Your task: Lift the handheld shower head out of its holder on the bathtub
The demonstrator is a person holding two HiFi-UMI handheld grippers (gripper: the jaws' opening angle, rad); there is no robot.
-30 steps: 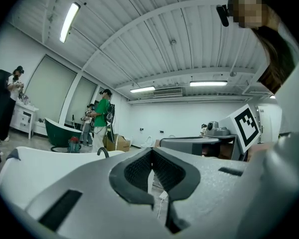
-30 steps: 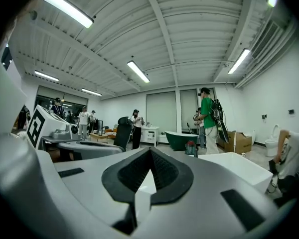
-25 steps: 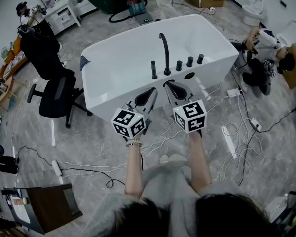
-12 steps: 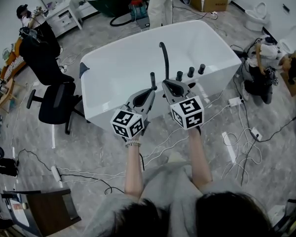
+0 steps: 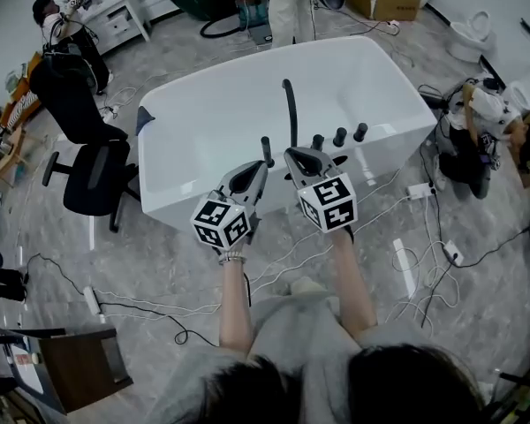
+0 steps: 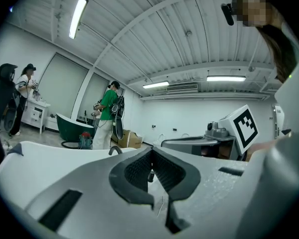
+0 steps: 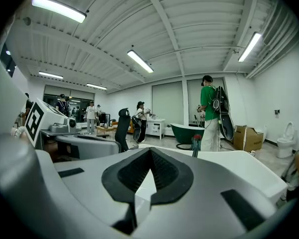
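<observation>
You are risking a knock here: the left gripper and the right gripper are both showing jaws pressed together on nothing. Pushing on like this would be bumping the slim black handheld shower head, standing upright on the near rim of the white oval bathtub just beyond the left gripper, or the tall black curved spout to its right. The tub is holding nothing visible; no water is showing.
</observation>
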